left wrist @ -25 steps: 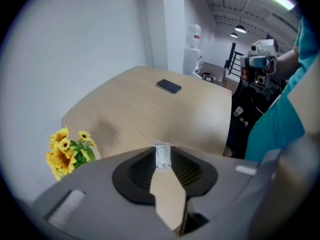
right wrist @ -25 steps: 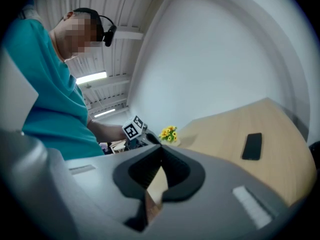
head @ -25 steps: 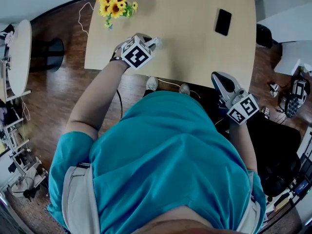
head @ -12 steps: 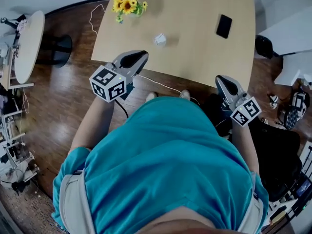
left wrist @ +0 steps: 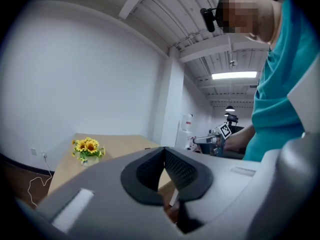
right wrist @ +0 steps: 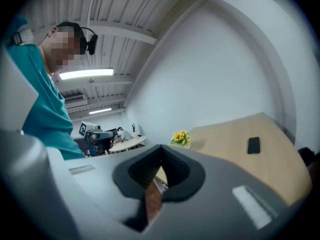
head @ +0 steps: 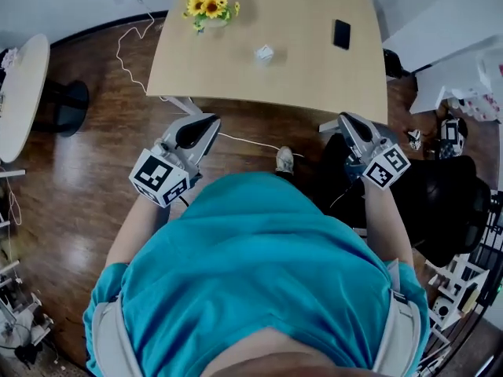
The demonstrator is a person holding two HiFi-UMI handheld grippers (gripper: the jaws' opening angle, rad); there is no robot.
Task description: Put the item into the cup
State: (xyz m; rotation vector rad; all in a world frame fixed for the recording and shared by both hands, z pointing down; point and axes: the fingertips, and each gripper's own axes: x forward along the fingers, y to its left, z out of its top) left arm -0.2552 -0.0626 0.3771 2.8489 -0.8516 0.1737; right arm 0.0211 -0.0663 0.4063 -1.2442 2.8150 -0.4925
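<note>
Progress looks close to an end, or not yet begun: both tools are empty and off the table (head: 314, 85). On the table, toward 12 o'clock from the person, sits a small white thing (head: 264, 53). It is too small to tell whether it is the cup alone or the cup with the item inside. No separate loose item shows near it. Sunflowers (head: 209, 4) stand at 11 o'clock and a phone (head: 341, 34) lies at 1 o'clock, both well apart from the white thing.

The left gripper (left wrist: 164, 151) has its jaws fully together with nothing between them. It hangs over the wooden floor (head: 86, 155) at about 10 o'clock, short of the table's near edge, and points up toward the table. The right gripper (right wrist: 161, 149) is closed and empty too, held at about 2 o'clock below the table's near right corner. Both forearms are drawn in beside the body, elbows bent. If the item is already in the cup, I judge nothing is left to do.
</note>
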